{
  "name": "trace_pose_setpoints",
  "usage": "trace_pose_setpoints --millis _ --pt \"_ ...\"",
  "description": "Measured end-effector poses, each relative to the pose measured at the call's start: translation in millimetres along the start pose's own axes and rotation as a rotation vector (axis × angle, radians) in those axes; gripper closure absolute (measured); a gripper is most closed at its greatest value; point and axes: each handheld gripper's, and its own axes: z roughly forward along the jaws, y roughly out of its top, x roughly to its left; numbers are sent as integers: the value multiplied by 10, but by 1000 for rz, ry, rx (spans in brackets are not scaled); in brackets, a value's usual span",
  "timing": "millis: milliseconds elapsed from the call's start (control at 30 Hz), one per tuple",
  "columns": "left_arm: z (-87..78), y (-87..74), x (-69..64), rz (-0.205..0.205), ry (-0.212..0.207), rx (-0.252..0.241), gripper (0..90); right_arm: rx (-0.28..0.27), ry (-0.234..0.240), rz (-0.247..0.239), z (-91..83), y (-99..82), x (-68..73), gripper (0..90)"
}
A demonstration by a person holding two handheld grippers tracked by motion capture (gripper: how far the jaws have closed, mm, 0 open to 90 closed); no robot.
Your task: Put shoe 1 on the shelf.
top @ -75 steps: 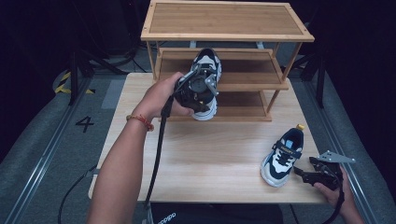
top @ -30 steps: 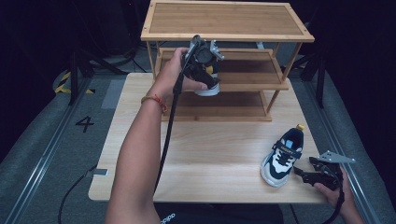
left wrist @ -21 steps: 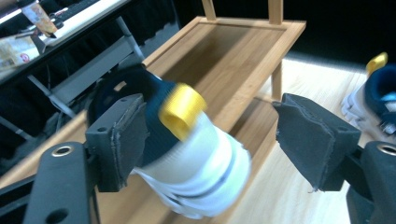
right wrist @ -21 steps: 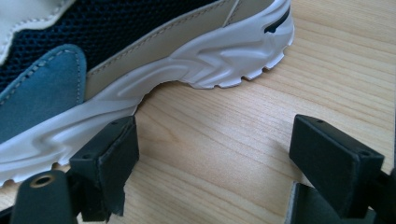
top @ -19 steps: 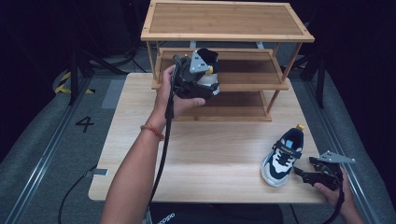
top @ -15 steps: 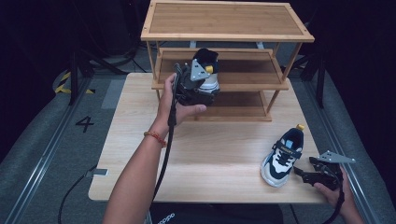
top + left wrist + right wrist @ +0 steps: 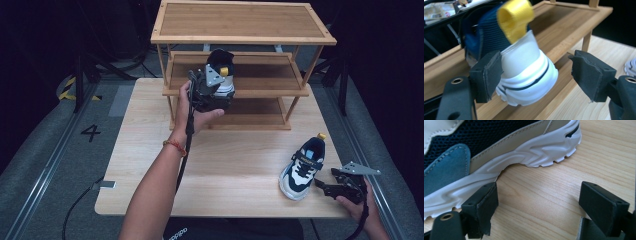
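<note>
Navy-and-white sneaker with yellow heel loop [image 7: 524,67]: heel between left gripper [image 7: 536,72] jaws, just opening, right pad clear; long axis running away onto wooden shelf [image 7: 564,32].

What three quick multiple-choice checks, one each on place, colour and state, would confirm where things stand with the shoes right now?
1. Where does the shoe at the left gripper sit?
A. on the rack's top board
B. on the middle shelf
C. on the floor

2. What colour is that shoe's heel loop?
A. yellow
B. red
C. green

3. How do the right gripper's fingers stand?
A. clamped on the second shoe
B. apart, beside the second shoe
C. holding a cloth

Answers:
1 B, the high view shows it at the middle shelf's front edge.
2 A, the left gripper view shows the loop.
3 B, bare table lies between the fingers.
</note>
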Motion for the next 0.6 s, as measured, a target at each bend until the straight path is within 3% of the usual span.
trace_pose_setpoints --millis 200,433,600 --pt "139 -47 78 -16 44 53 229 0 0 0 0 0 -1 161" --pt "300 -31 161 -50 39 66 229 0 0 0 0 0 -1 161" --pt "443 22 175 -58 68 79 221 0 0 0 0 0 -1 161"
